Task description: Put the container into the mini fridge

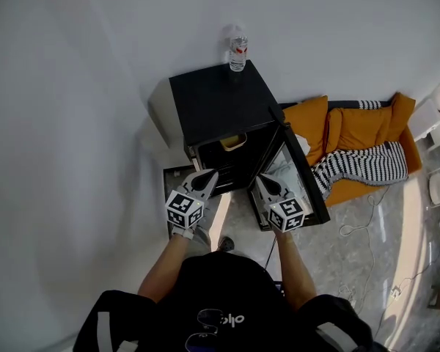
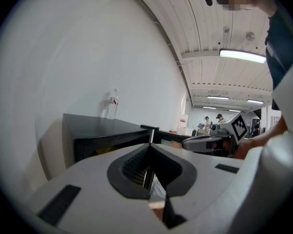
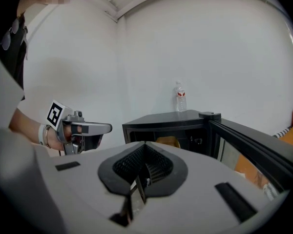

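Already container sits inside mini fridge, on shelf; placement looks done. Left gripper and right gripper both pinched closed, empty, near opening. Door open; probably closing left.

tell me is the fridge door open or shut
Open: the door stands swung out, and the yellow container shows inside the fridge.

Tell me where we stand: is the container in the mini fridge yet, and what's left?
Done: a yellow container sits inside the mini fridge. In hand: nothing. The left gripper and right gripper are both shut and empty, held in front of the opening. Left: the door stands open, so closing it is probably the only step remaining.
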Demonstrator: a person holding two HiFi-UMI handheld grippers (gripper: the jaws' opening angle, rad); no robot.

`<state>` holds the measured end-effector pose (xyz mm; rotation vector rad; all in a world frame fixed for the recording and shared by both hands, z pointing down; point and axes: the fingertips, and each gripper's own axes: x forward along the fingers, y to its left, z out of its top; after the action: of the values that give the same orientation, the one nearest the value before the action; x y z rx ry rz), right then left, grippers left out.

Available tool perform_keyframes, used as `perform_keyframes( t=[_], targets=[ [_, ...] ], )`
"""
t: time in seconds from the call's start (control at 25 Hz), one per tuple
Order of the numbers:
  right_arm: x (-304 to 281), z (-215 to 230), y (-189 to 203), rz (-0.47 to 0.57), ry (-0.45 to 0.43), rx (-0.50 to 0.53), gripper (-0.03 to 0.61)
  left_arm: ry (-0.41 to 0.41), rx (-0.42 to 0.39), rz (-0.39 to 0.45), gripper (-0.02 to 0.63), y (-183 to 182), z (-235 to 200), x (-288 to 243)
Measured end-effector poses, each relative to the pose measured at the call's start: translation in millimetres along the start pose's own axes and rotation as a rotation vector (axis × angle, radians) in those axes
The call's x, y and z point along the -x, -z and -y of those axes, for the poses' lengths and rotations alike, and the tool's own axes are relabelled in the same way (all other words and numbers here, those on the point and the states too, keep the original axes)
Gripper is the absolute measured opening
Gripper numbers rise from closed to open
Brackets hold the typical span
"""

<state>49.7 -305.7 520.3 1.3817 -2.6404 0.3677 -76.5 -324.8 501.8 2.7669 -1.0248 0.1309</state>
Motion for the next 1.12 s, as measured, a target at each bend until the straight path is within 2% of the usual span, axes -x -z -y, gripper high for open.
perform_keyframes(
  t=[0.68,1.12],
  targets=[
    [-11,-3,13,-0.029,-0.029,0.027,0.008,-0.02,0.029,-0.015,0.008,10,-15,2],
    [-15,2,18,-0.041,-0.02,0.01,0.008,-0.022,0.052,-0.011,0.008,11,-22,3]
  ],
)
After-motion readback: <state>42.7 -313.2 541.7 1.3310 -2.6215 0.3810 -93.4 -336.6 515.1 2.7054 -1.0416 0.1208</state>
